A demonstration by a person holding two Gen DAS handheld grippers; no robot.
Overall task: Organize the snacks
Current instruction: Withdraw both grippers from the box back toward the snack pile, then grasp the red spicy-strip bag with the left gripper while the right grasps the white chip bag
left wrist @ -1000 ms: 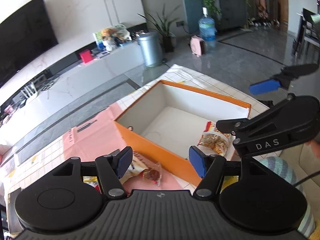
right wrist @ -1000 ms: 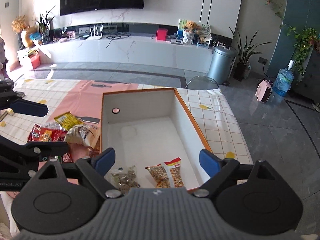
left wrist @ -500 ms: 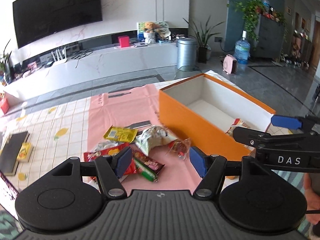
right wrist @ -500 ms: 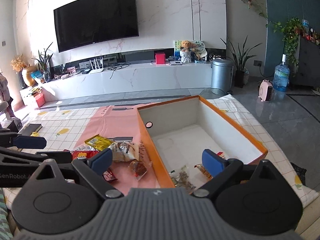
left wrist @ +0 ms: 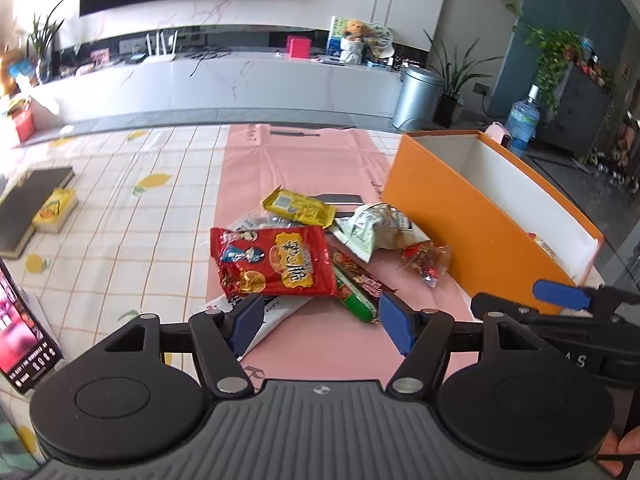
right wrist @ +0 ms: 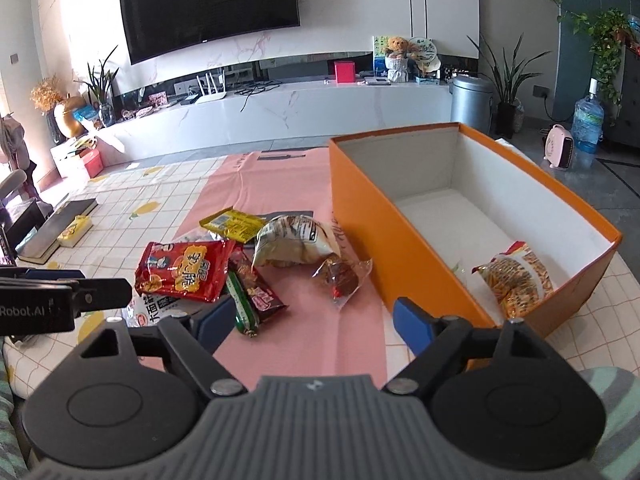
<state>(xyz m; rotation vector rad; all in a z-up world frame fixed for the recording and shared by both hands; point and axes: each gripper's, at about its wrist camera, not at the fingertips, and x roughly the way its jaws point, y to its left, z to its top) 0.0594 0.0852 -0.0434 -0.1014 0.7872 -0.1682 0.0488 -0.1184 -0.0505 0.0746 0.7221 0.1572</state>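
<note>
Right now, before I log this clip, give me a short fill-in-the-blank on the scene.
1. The box is orange outside and ____ inside.
2. The red packet lies on the ____ mat.
3. Both the left gripper and the right gripper are ____.
4. The noodle packet lies inside the ____.

Answers: white; pink; open; box

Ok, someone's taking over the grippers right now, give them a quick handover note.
Left gripper: open, empty, above the snack pile.
Right gripper: open, empty, near the orange box.
Done: at least one orange-and-white snack bag lies in the box.
Left on the pink mat: red packet, yellow packet, white bag, clear-wrapped red candy, red-green bar, plus a white packet half hidden under the red one.
</note>
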